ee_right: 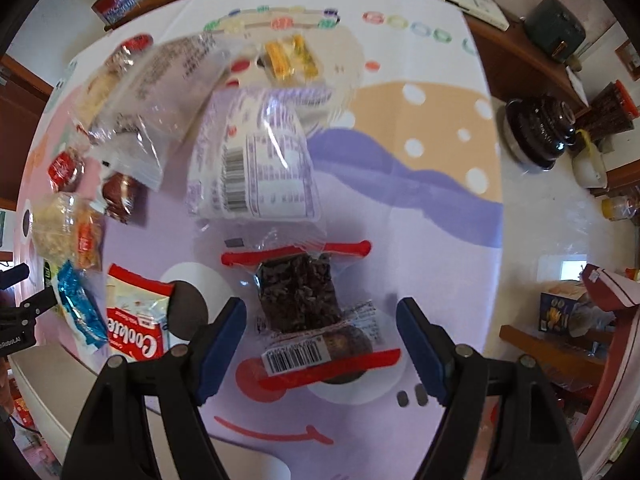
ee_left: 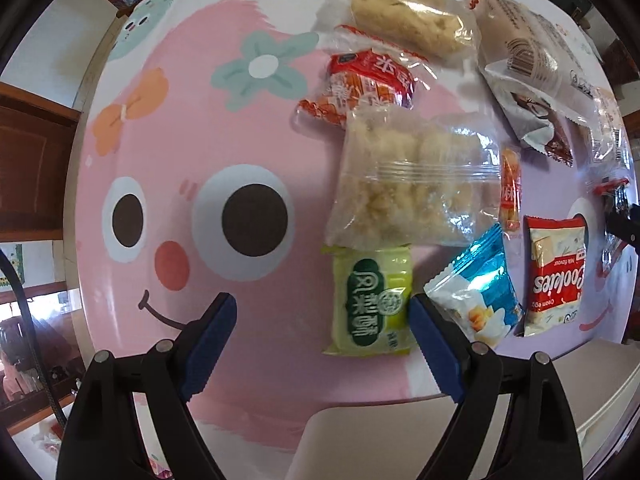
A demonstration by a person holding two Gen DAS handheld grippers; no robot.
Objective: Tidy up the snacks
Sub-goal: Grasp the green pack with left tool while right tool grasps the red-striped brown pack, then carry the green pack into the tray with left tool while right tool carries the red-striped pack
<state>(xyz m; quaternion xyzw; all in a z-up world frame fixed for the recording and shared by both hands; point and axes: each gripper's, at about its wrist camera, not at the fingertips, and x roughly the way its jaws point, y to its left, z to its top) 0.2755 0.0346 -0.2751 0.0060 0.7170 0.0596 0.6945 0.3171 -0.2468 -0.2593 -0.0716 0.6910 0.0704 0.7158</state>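
On the cartoon-printed tablecloth (ee_left: 168,92), pink on the left half, lilac on the right:

Item 1. Green packet (ee_left: 370,306), yellow-green wrapper with dark green label. Lies flat between the fingers of the left gripper (ee_left: 322,320), nearer the right finger, whose blue pad sits at the packet's right edge; whether they touch cannot be told. Left gripper jaws spread wide, nothing held. Gripper low over the near table edge, pointing across the cloth.

Item 2. Clear bag of pale puffed pieces (ee_left: 412,184), directly beyond the green packet, its near edge overlapping the packet's far end.

Item 3. Blue foil packet (ee_left: 478,288), tilted, just right of the green packet, beside the left gripper's right finger.

Item 4. Red-and-white cookies packet (ee_left: 556,276), right of the blue foil packet, near it.

Item 5. Red rice-cracker packet (ee_left: 368,80) and long pale cake in clear wrap (ee_left: 404,12), farther back, adjoining each other.

Item 6. Dark snack bar in clear wrapper with red end seals (ee_right: 300,300), barcode label at its near end. Lies lengthwise between the fingers of the right gripper (ee_right: 322,320), clear of both pads. Right gripper jaws parted wide, empty, poised low above the lilac area.

Item 7. White packet with purple print and barcode (ee_right: 256,160), just beyond the dark bar, its clear end lying over the bar's far seal.
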